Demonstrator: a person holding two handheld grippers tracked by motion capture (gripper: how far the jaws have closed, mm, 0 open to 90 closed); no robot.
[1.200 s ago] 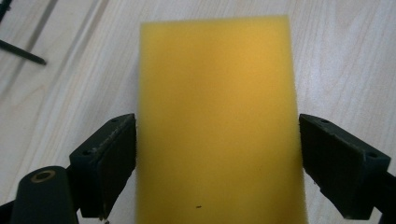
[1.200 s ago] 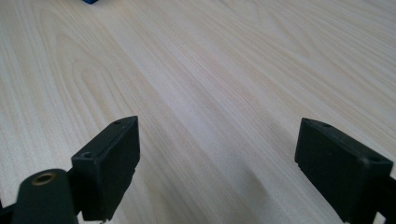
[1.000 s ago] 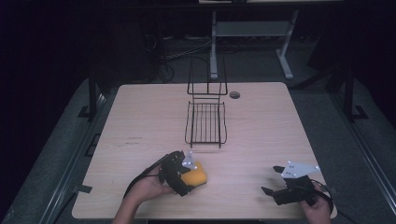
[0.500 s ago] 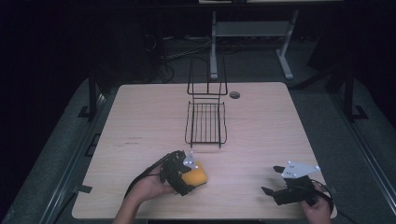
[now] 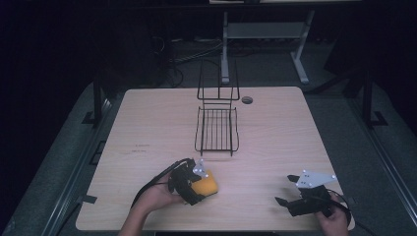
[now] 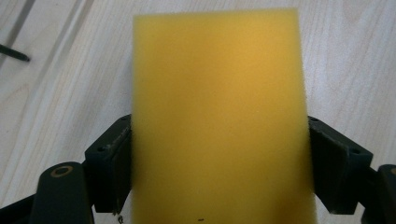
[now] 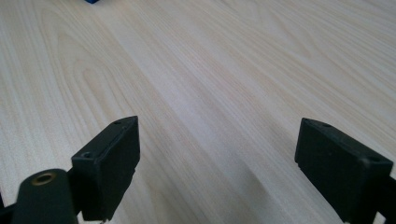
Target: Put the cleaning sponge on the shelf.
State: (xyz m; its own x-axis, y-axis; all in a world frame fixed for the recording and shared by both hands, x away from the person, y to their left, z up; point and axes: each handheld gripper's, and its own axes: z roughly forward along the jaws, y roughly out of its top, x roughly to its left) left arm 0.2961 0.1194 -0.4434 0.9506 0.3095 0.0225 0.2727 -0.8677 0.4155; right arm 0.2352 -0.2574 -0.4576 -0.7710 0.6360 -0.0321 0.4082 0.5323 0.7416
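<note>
A person sat at a pale wooden worktop [image 5: 275, 132], forearms entering from the near edge, a set of tongs in each hand. The left tongs [image 5: 193, 181], near the front left of the worktop, gripped a yellow sponge [image 5: 204, 185]; in the left gripper view the sponge [image 6: 219, 116] stood between the two black jaws, which pressed against its sides, with wood grain behind it. The right tongs [image 5: 290, 192] sat near the front right corner, well apart from the sponge, jaws spread wide and holding nothing; the right gripper view showed bare wood between them. A black wire rack [image 5: 217, 129] stood toward the middle back of the worktop, beyond both hands. A small round hole [image 5: 247, 100] lay just right of the rack.
</note>
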